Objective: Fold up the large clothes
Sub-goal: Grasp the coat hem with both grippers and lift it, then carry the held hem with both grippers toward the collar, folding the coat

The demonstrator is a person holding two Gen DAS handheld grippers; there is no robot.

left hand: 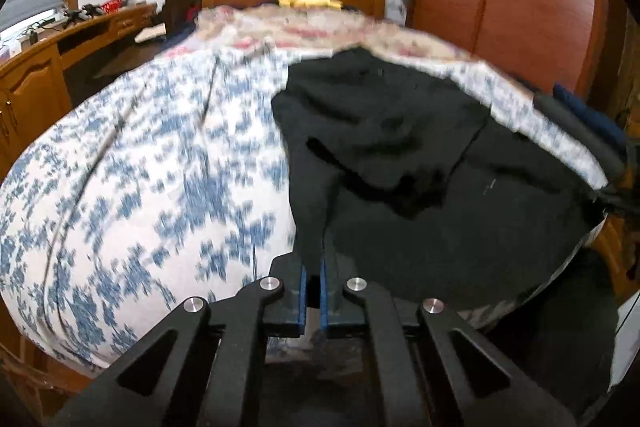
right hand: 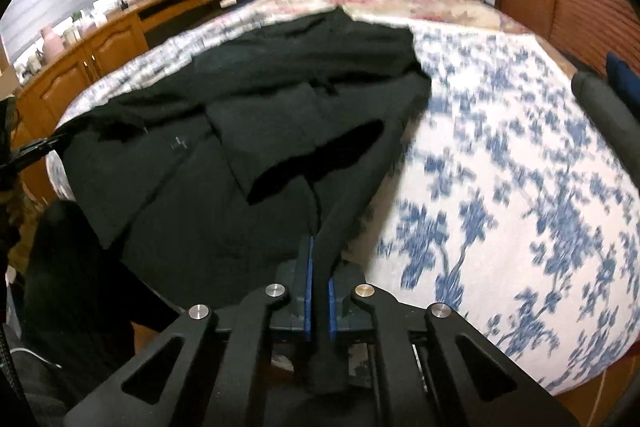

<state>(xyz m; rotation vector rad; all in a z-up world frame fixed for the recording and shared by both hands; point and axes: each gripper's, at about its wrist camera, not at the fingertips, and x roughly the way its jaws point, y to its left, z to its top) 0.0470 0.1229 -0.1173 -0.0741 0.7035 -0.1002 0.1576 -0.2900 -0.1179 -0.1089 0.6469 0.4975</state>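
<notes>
Two tongs clamped: left tongs (left hand: 313, 269) and right tongs (right hand: 319, 263) each pinch the black garment (left hand: 384, 131). We see it bunched on the bed (left hand: 160, 155).

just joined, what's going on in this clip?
A person holds a tool in each hand and is folding a black garment spread on a bed with a blue-and-white floral cover. Both tools are shut on the garment's near edge: the left tool pinches one fold of it, the right tool another. The fabric rises taut from the bed into each grip. The rest of the garment lies rumpled on the cover.
</notes>
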